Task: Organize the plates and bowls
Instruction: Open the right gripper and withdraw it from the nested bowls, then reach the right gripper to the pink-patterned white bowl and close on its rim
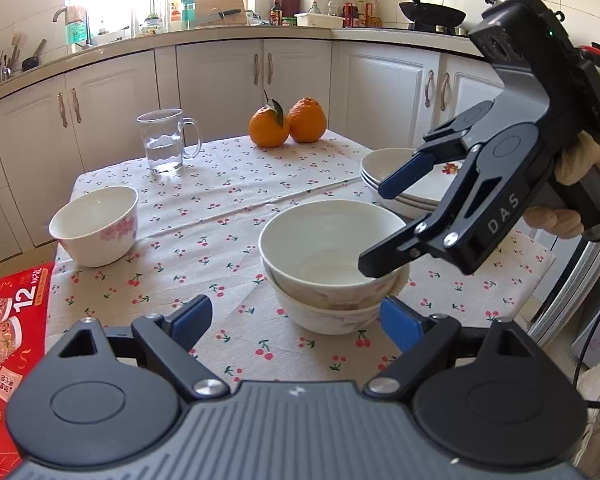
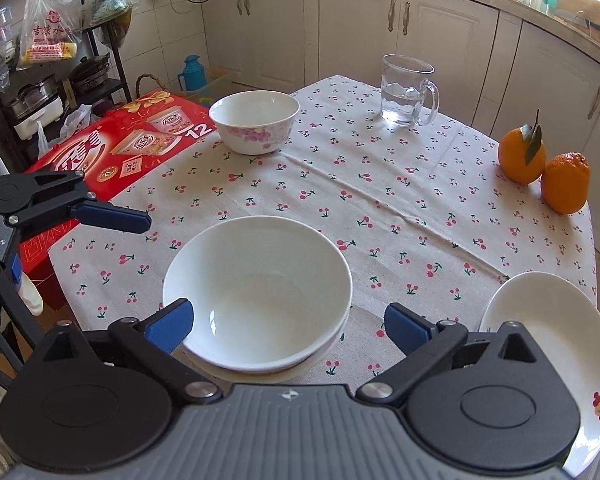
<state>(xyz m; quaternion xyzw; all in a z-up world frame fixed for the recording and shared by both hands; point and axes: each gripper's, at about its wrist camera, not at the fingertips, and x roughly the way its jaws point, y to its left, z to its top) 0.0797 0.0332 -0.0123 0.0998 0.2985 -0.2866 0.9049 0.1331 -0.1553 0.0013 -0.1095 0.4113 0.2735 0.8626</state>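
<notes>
Seemingly glazed ceramic, the lone bowl [image 1: 94, 226] at centre left of the left wrist view should be stiff, slippery and breakable, best pinched across its rim. Both the left gripper [image 1: 296, 320] and right gripper [image 2: 288, 326] stand wide, empty, the right one's jaws either side of the stacked bowls [image 2: 256, 292] at lower centre.

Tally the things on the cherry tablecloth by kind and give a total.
Bowls: 3, two nested and one apart
Plates: at least 3, stacked; exact count unclear
Oranges: 2
Glass mug with water: 1
Total: at least 9
</notes>
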